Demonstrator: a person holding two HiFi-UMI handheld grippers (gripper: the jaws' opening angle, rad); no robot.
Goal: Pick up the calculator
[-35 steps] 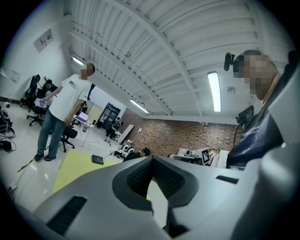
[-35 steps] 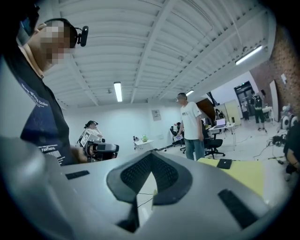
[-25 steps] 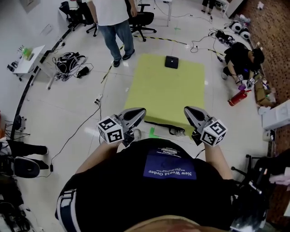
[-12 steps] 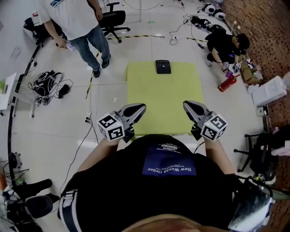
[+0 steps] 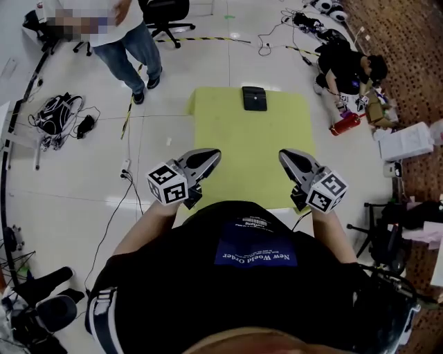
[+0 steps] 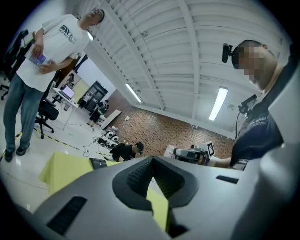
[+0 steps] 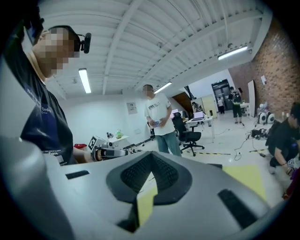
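Observation:
The calculator (image 5: pixel 254 97) is a flat black slab lying at the far end of a yellow-green mat (image 5: pixel 249 138) on the white floor. My left gripper (image 5: pixel 216 153) and right gripper (image 5: pixel 282 155) are held side by side over the mat's near edge, well short of the calculator. Both are shut with nothing between the jaws. In the left gripper view the calculator (image 6: pixel 98 163) shows small on the mat (image 6: pixel 65 168), beyond the closed left gripper (image 6: pixel 152 159). The right gripper view shows the closed right gripper (image 7: pixel 151 155) and a corner of the mat (image 7: pixel 246 176).
A person in a white shirt and jeans (image 5: pixel 124 41) stands beyond the mat's far left corner, near an office chair (image 5: pixel 166 10). Another person (image 5: pixel 346 66) crouches at the far right beside a red bottle (image 5: pixel 344 124). Cables and a bag (image 5: pixel 52 114) lie on the floor at left.
The mat and calculator have drawn closer in the head view as I moved toward them. Both grippers keep the same pose in front of me, still shut.

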